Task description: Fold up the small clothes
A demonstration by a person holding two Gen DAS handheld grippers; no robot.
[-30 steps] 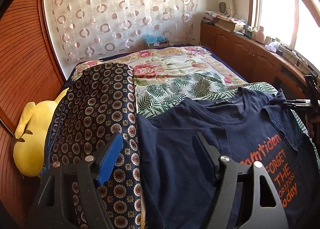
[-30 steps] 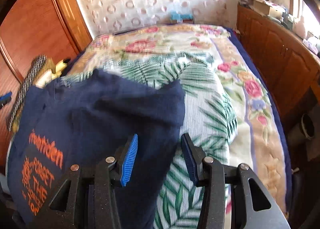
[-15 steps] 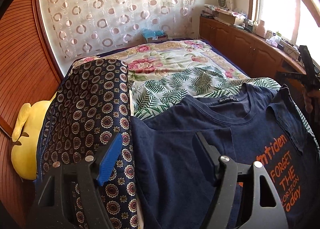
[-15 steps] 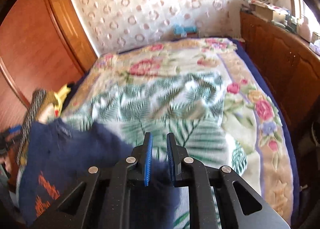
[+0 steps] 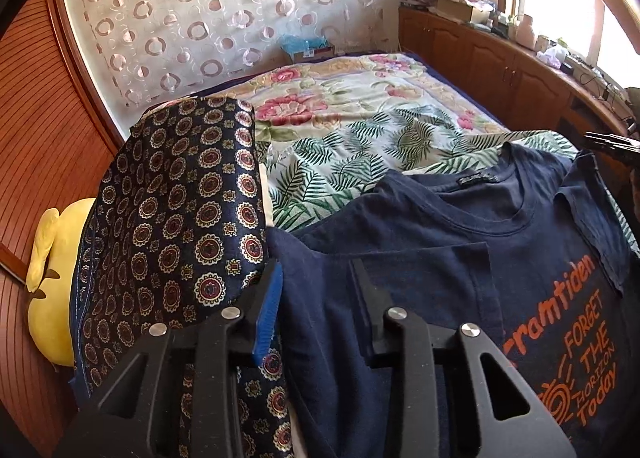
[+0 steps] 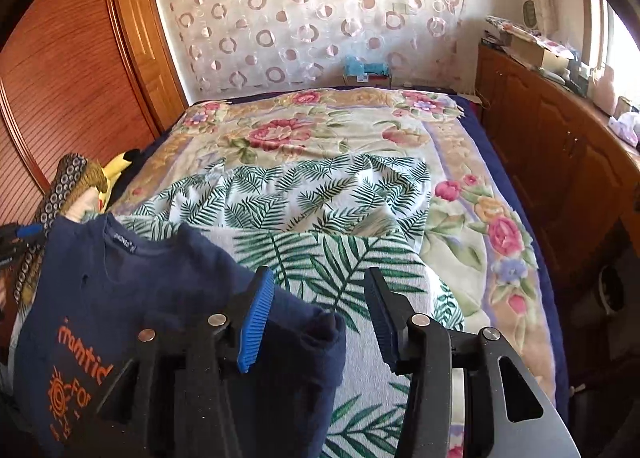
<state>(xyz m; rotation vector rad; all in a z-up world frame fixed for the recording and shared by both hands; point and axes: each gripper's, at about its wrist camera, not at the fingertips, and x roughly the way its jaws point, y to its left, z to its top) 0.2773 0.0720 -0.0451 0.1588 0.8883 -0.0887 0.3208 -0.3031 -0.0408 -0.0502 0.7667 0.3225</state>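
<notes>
T-shirt [image 5: 460, 270] on leaf-print sheet [image 6: 320, 202], floral bed [image 6: 500, 226]; curtained wall [image 6: 304, 18].

A bed [image 6: 472, 194] is carrying a floral blanket [image 6: 320, 138]; a palm-leaf sheet [image 6: 304, 202] is lying on it nearer the camera. A navy T-shirt [image 5: 460, 258] is resting on that sheet's near end, with a medallion-patterned cloth [image 5: 180, 198] lying just left of the T-shirt.

You faced a matt navy cotton T-shirt [image 5: 440, 258] with flat orange print, a silky patterned cloth [image 5: 180, 218], a soft floral bedspread [image 6: 340, 138], glossy ribbed wooden wardrobe doors [image 6: 60, 78], and ridged blue rubbery pads [image 6: 256, 326].
</notes>
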